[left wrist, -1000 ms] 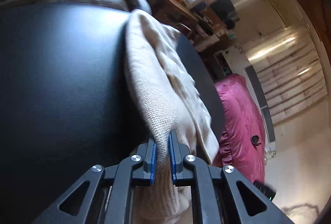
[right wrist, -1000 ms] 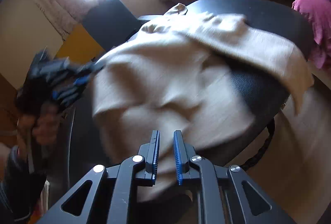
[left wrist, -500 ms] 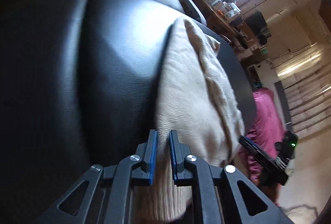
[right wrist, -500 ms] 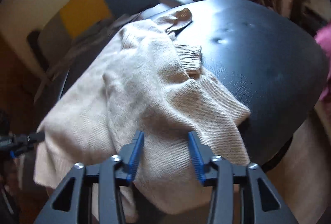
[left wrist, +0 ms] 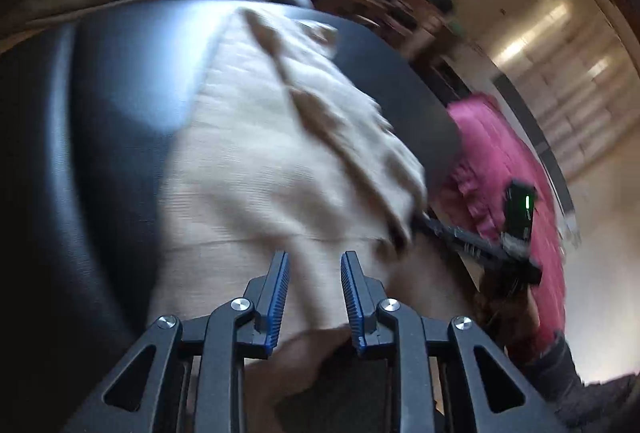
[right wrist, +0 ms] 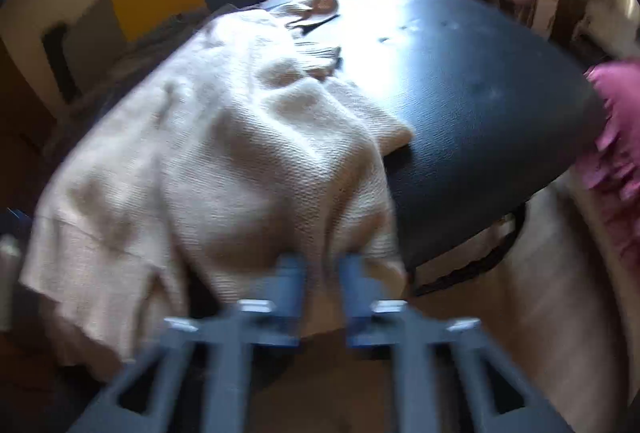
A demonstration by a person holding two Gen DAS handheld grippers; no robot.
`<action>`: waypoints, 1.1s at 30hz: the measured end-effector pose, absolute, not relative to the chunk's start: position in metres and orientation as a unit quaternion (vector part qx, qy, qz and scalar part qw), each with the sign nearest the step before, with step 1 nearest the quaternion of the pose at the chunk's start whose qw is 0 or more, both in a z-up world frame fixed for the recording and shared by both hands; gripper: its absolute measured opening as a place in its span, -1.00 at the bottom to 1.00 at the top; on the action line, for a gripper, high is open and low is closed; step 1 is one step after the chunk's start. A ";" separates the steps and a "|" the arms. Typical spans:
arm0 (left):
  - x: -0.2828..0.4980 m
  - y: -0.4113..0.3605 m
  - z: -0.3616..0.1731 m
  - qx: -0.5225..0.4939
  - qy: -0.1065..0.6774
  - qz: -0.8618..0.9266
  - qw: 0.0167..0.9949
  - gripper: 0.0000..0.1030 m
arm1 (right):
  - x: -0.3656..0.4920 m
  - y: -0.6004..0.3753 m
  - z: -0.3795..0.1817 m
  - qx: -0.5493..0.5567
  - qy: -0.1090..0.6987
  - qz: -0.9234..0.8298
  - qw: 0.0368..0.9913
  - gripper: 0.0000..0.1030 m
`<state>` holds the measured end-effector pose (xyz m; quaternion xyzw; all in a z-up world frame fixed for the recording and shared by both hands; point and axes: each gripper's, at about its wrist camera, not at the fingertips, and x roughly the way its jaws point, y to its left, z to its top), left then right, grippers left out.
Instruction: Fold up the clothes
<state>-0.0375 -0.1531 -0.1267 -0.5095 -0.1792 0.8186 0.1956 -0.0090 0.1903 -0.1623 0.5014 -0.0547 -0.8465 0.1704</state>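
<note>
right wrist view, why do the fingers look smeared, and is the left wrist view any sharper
Right wrist view: the right gripper is closing, so its fingers smear into grey-blue streaks, with sweater knit between them; glare whitens the black table. Left wrist view: fingers crisp, everything beyond streaked by motion, edges bent by the fisheye.

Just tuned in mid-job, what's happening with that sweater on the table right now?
A person with a gripper in each hand is folding a cream knit sweater draped over the near edge of a black round table. The left gripper is opening just above the sweater's hem, its pads clear of the cloth. The right gripper is closing on a bunched fold at the sweater's edge. The fold is still loose and uneven.
</note>
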 end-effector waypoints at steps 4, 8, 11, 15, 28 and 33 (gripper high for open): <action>-0.051 -0.109 -0.134 -0.521 -0.157 0.804 0.242 -0.43 | -0.022 0.206 -0.142 0.495 -0.181 -0.811 0.253 -0.78; -0.060 -0.080 -0.131 -0.506 -0.149 0.803 0.277 -0.25 | -0.046 0.192 -0.119 0.474 -0.247 -0.777 0.332 -0.78; -0.072 -0.079 -0.135 -0.499 -0.141 0.818 0.250 -0.13 | -0.058 0.168 -0.111 0.476 -0.268 -0.751 0.371 -0.78; -0.090 -0.095 -0.142 -0.496 -0.184 0.814 0.239 -0.01 | -0.069 0.144 -0.113 0.492 -0.278 -0.719 0.405 -0.78; -0.109 -0.169 -0.103 -0.394 -0.337 0.818 0.250 -0.89 | -0.079 0.159 -0.114 0.469 -0.359 -0.705 0.392 -0.56; -0.079 -0.274 -0.055 -0.300 -0.372 0.864 0.160 -0.89 | -0.069 0.176 -0.113 0.469 -0.311 -0.765 0.313 -0.55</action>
